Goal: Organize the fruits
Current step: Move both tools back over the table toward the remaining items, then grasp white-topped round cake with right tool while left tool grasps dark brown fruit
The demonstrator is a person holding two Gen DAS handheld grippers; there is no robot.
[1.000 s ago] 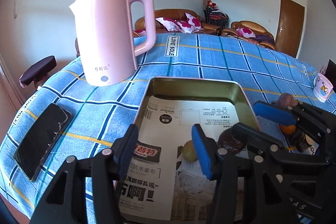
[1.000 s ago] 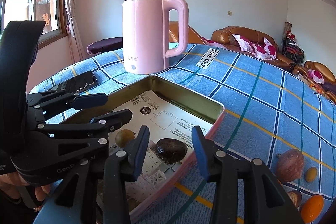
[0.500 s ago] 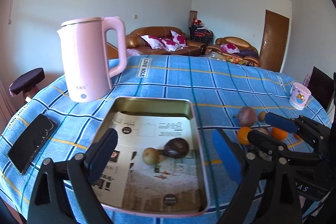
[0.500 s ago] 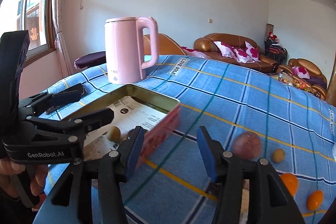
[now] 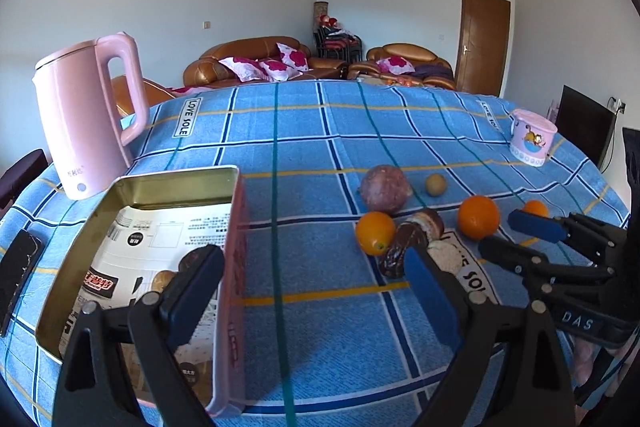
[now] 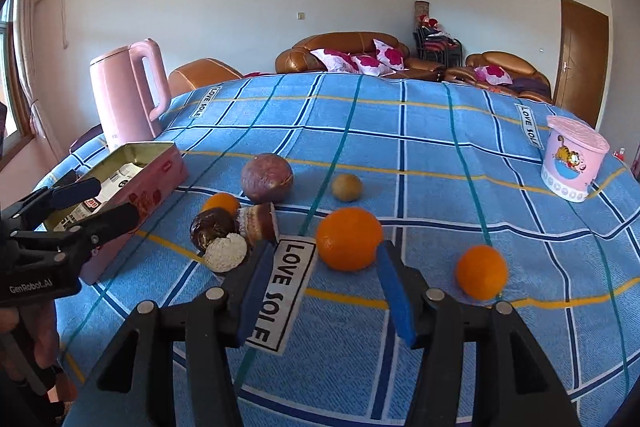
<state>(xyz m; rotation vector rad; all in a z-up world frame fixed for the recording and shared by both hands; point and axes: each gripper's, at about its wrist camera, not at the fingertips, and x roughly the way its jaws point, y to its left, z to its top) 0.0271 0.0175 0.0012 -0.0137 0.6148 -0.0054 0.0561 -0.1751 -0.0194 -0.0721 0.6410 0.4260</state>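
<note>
A pink metal tin [image 5: 234,227] [image 6: 158,187] lined with printed paper sits at the left; a small brownish fruit [image 5: 163,279] lies in it. On the blue checked cloth lie a purple round fruit [image 5: 385,189] [image 6: 267,177], a small tan fruit [image 5: 435,184] [image 6: 347,187], three oranges [image 5: 375,233] [image 5: 478,217] [image 6: 349,243] [image 6: 482,271] and dark cake-like pieces [image 5: 416,239] [image 6: 232,231]. My left gripper [image 5: 316,287] is open and empty beside the tin. My right gripper [image 6: 320,291] is open and empty, just in front of the big orange.
A pink kettle [image 5: 86,119] [image 6: 128,95] stands behind the tin. A pink Garfield cup [image 5: 531,137] [image 6: 574,163] stands at the far right. A black phone [image 5: 18,275] lies at the left table edge. Sofas stand behind the table.
Both grippers have swung right, away from the tin toward the loose fruit. The left gripper has opened wider. The right gripper now faces the big orange.
</note>
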